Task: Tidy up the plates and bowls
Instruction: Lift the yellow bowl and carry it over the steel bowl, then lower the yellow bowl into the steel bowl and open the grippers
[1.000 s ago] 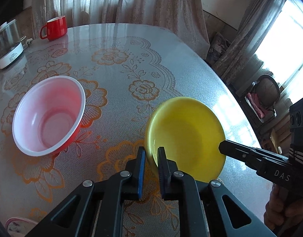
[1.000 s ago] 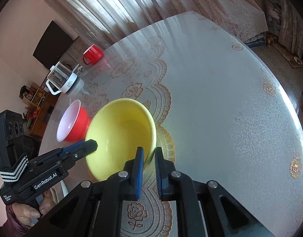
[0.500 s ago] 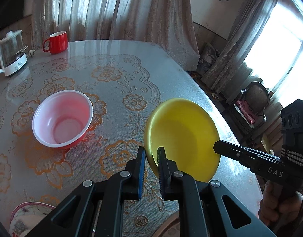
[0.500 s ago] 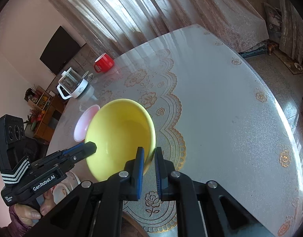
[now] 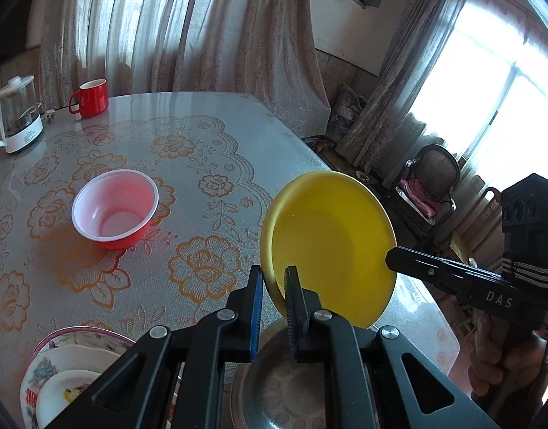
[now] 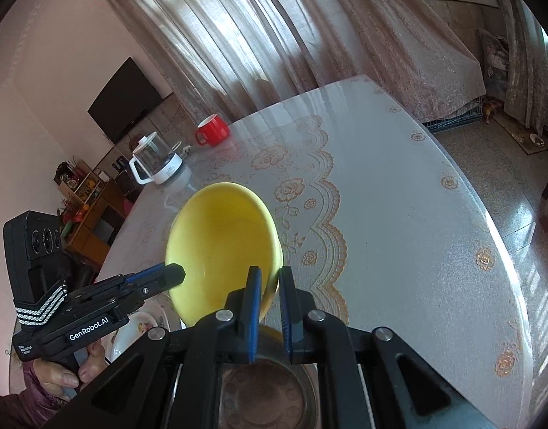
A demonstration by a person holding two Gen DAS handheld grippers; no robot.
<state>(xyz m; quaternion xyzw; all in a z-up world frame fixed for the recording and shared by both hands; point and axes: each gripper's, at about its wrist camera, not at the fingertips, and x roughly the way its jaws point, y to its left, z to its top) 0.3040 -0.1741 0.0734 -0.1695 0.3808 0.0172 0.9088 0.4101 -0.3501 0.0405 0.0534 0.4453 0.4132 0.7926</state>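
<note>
A yellow bowl (image 5: 331,250) is held in the air above the table, gripped on opposite rims by both grippers. My left gripper (image 5: 274,300) is shut on its near rim; my right gripper (image 6: 270,296) is shut on the other rim of the bowl (image 6: 220,246). Below the bowl lies a clear glass bowl (image 5: 284,389), partly hidden by my fingers, also in the right wrist view (image 6: 267,389). A red bowl with a white inside (image 5: 115,209) stands on the table to the left. A stack of flowered plates (image 5: 66,371) lies at the near left.
A red mug (image 5: 91,98) and a glass kettle (image 5: 15,118) stand at the far left of the table (image 5: 188,150). The table's right edge is close to the bowl, with a chair (image 5: 431,186) beyond it.
Both grippers have lifted the yellow bowl up and drawn it back toward the near edge. The glass bowl and the plate stack have come into view beneath.
</note>
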